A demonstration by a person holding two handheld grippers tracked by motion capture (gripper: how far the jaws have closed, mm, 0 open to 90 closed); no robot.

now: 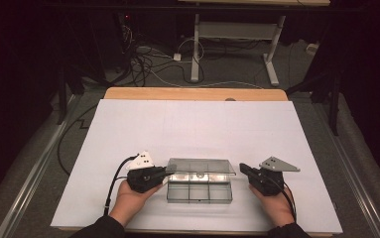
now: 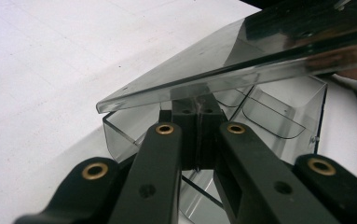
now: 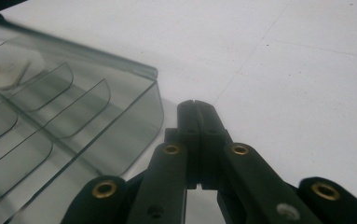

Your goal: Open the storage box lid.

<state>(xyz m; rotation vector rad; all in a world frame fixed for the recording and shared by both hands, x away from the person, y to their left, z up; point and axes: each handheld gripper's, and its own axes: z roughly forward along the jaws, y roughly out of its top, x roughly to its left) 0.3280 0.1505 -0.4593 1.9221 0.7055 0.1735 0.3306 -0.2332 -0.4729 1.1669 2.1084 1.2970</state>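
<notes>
My left tongs (image 2: 197, 109) sit pinched together under the box's (image 1: 199, 193) raised lid (image 1: 201, 166) — right tongs (image 3: 197, 112) together too, just beside that box.

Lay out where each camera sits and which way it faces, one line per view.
High view: above the person's side, facing forward and down on the white table; both hands and grippers enter from below.
Left gripper view: on the left gripper, facing the clear box under its lid.
Right gripper view: on the right gripper, beside the box.
All three share the box.
</notes>
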